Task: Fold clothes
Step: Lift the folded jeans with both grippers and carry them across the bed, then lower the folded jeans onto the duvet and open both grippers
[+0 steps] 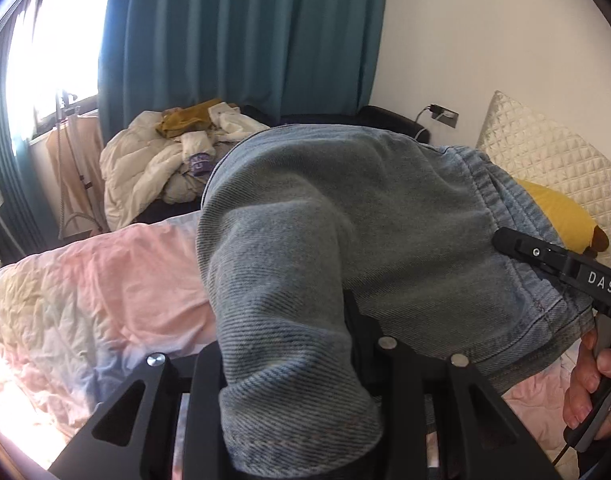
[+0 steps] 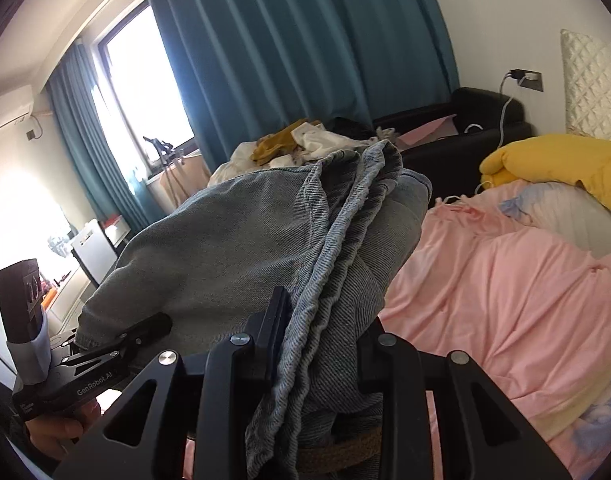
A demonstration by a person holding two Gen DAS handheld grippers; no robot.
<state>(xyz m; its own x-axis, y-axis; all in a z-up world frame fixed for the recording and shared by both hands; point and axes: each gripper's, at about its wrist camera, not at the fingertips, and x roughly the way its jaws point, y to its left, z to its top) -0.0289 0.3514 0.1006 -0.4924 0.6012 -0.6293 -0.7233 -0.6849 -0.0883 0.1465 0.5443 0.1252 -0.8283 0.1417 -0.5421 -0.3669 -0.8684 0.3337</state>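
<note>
Jeans (image 1: 345,208) hang bunched, clamped in both my left hand-held gripper (image 1: 305,392) and right hand-held gripper (image 2: 321,360); hems should stay level over the bed (image 2: 505,280) at 3 o'clock.

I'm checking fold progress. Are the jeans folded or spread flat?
Folded, not flat: the jeans show several stacked denim layers, bunched and lifted above the bed, clamped in both the left gripper and right gripper.

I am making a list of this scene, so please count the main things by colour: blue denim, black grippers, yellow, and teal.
Blue denim: 1, the jeans, held up above the pink bedcover
Black: 2, the left gripper and the right gripper, both shut on the jeans
Yellow: 1, the plush toy on the bed
Teal: 1, the curtain
Total: 5
</note>
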